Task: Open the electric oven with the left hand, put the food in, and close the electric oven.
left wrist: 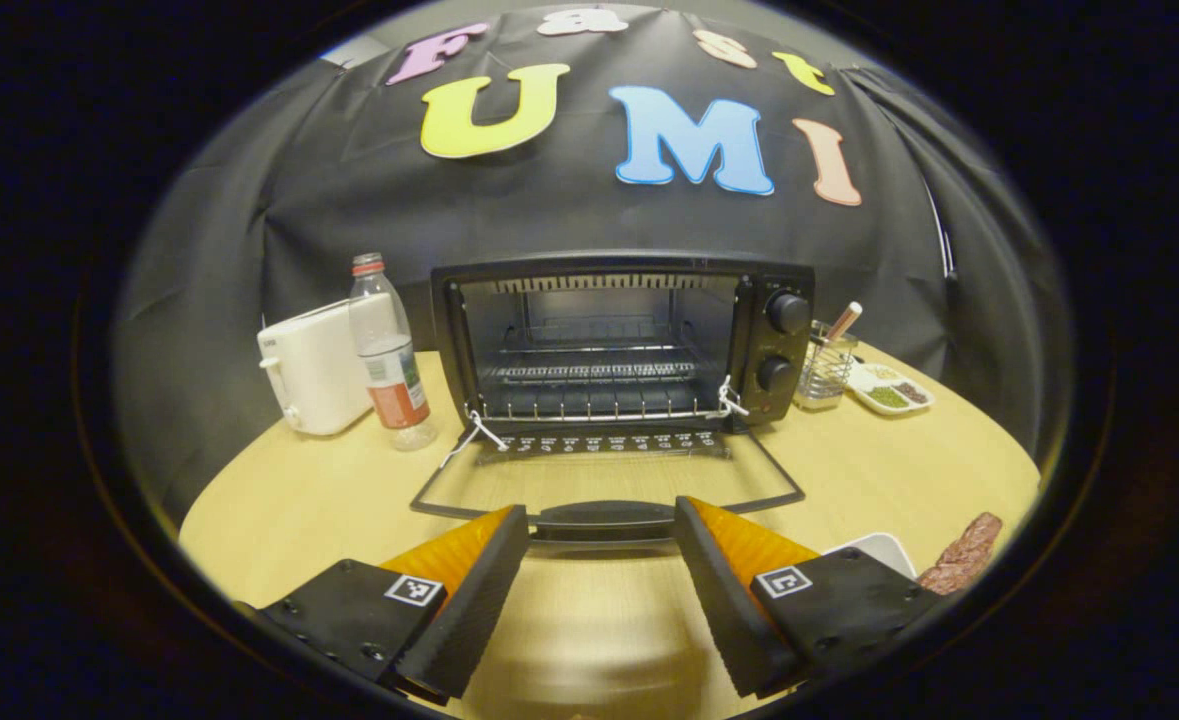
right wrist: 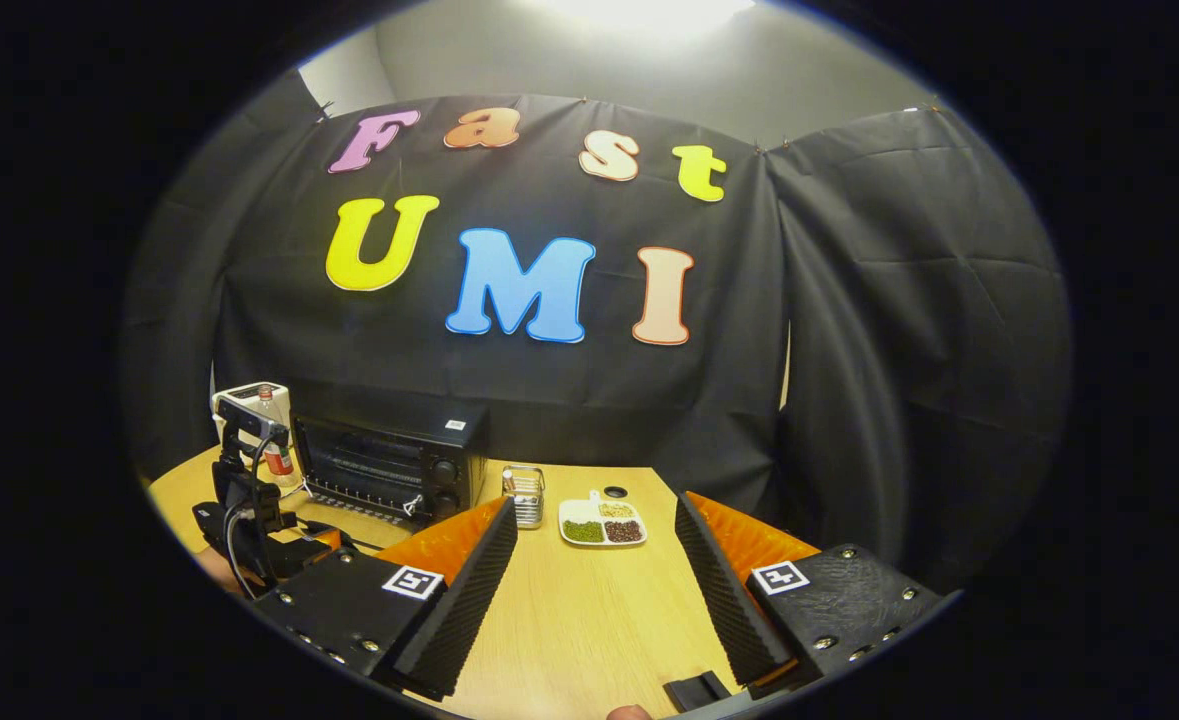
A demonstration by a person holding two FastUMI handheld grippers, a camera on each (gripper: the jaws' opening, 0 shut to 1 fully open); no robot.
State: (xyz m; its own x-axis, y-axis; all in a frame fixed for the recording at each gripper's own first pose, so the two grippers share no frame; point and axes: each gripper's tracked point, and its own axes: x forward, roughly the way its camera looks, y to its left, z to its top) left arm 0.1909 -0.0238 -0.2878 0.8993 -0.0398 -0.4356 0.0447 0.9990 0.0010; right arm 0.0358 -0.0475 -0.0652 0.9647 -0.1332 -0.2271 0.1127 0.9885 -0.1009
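Note:
The black electric oven (left wrist: 619, 340) stands at the middle of the wooden table, its glass door (left wrist: 609, 480) folded down flat towards me and the wire rack inside bare. My left gripper (left wrist: 601, 532) is open, one finger on each side of the door handle (left wrist: 604, 516) and not pressing on it. The food, a brownish strip of meat (left wrist: 964, 553), lies on a white plate (left wrist: 884, 548) at the lower right. My right gripper (right wrist: 594, 540) is open over the table and holds nothing. From there the oven (right wrist: 389, 465) is at the far left, with the left gripper (right wrist: 249, 500) in front of it.
A white toaster (left wrist: 314, 365) and a clear bottle (left wrist: 389, 355) stand left of the oven. To its right are a wire holder (left wrist: 827, 365) and a divided white dish (left wrist: 889, 390) of seasonings. A small black object (right wrist: 699, 690) lies at the table's near edge.

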